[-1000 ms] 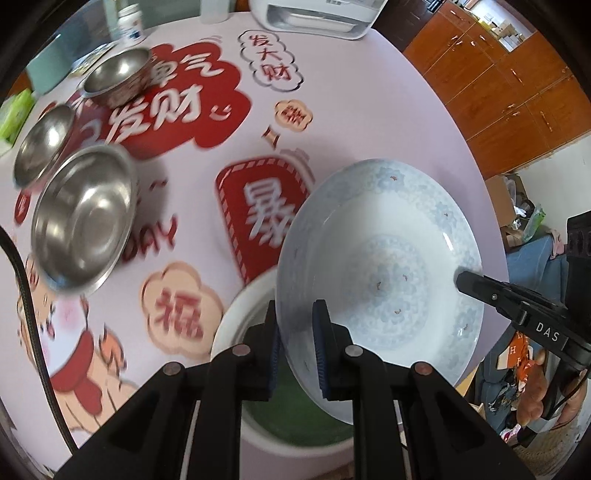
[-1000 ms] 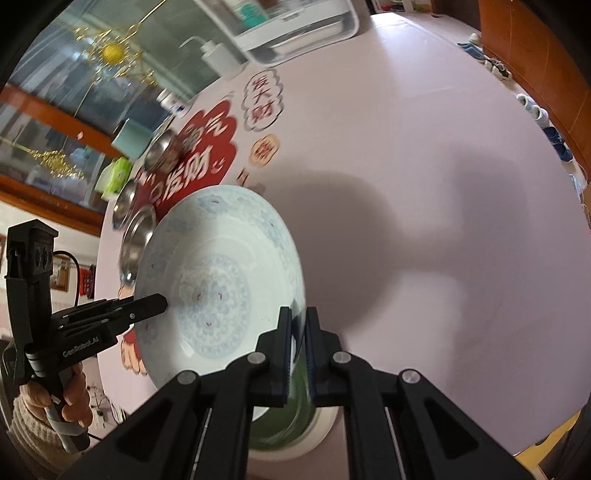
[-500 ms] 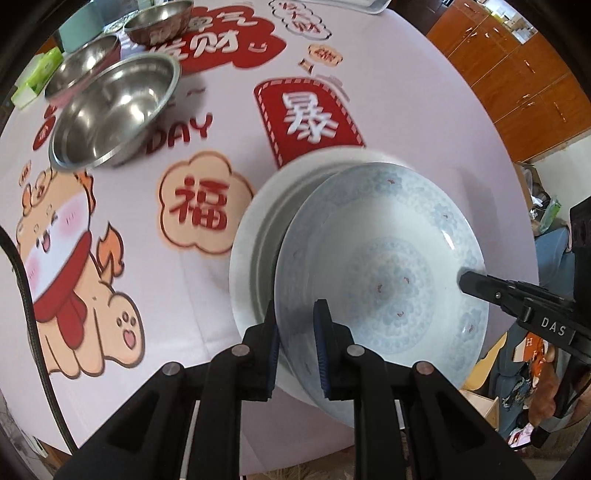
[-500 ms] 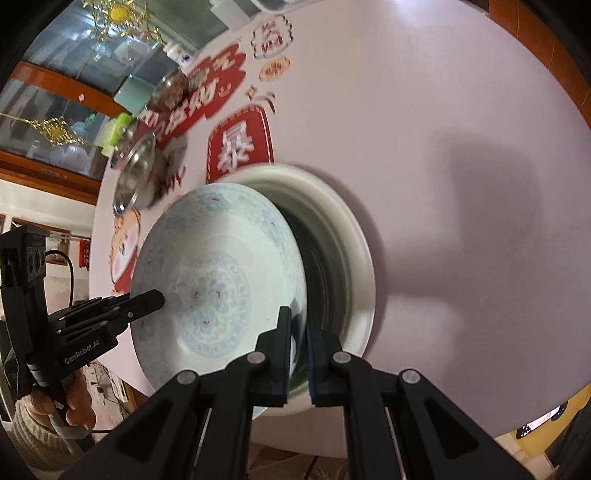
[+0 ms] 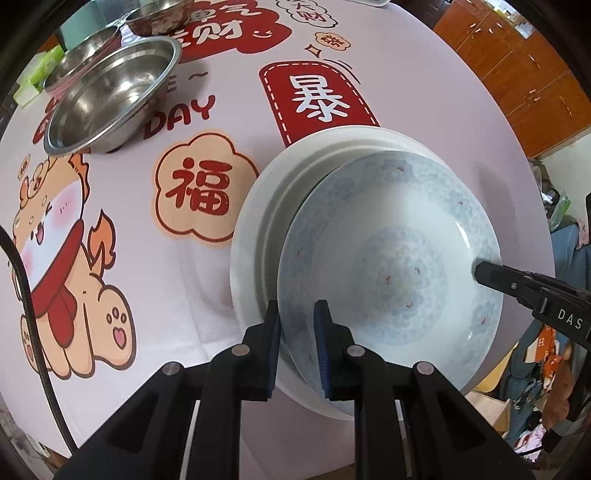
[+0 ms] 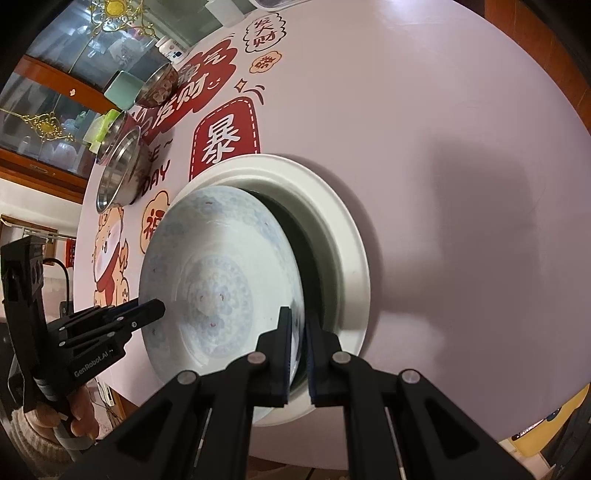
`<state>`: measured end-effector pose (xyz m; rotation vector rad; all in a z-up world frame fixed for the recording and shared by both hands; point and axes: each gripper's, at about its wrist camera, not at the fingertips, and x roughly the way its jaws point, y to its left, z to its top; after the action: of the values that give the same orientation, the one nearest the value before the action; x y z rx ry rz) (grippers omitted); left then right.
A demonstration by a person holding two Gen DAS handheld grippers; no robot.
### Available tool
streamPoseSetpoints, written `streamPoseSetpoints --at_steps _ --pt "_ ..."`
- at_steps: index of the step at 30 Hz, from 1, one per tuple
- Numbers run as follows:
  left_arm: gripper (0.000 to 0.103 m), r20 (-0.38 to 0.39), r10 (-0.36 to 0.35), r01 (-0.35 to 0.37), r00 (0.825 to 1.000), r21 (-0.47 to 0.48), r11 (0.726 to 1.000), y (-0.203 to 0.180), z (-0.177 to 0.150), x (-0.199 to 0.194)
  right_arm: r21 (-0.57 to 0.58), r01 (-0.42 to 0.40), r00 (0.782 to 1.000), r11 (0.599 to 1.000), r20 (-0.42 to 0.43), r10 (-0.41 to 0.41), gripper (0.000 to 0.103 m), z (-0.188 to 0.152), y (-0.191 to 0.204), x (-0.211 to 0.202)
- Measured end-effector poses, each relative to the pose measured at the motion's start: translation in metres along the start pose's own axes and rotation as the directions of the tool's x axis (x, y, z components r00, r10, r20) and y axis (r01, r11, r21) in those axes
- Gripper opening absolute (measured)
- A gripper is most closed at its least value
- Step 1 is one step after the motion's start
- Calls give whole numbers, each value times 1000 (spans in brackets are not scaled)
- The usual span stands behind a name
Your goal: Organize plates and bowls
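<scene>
A blue-patterned porcelain plate [image 5: 399, 266] is held by both grippers, tilted, over a larger white plate [image 5: 255, 221] that lies on the table. My left gripper [image 5: 297, 321] is shut on the patterned plate's near rim. My right gripper [image 6: 297, 325] is shut on the opposite rim of the patterned plate [image 6: 214, 280]; its finger also shows in the left wrist view [image 5: 495, 277]. The white plate [image 6: 343, 240] has a dark green inside, partly hidden by the patterned plate.
Three steel bowls stand at the far left: a large one [image 5: 110, 96], a middle one [image 5: 77, 66] and a small one [image 5: 159, 14]. The round table [image 6: 424, 129] has a printed pink cloth. Wooden cabinets [image 5: 517, 74] stand beyond the table's right edge.
Both grippers have carried the patterned plate toward me and down over the white plate. The white plate, earlier mostly hidden underneath, now shows around its far and left sides.
</scene>
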<state>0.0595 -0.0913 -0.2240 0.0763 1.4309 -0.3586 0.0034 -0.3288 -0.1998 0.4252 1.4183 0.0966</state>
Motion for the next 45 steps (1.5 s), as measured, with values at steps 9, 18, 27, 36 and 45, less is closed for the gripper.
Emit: streamPoseSetpoints --at_steps 9,18,27,36,45 --pt "16 13 8 -8 1000 1 1000 -3 -6 -7 10 6 1000 1000 -13 -6 7 2 -1 7" --pt "16 2 10 -10 1000 14 1000 -5 -3 -6 1 29 998 1000 -47 -29 7 6 3 7" --pt "16 8 19 -20 1000 42 999 -13 -6 -6 -18 79 994 997 -70 -80 9 6 7 6" --pt "26 27 26 -27 999 48 999 -15 -4 -14 -50 152 988 987 -32 -153 11 10 17 -3" --pt "33 49 43 -47 998 70 996 -17 -4 -21 -82 205 979 975 20 -204 31 17 24 -21"
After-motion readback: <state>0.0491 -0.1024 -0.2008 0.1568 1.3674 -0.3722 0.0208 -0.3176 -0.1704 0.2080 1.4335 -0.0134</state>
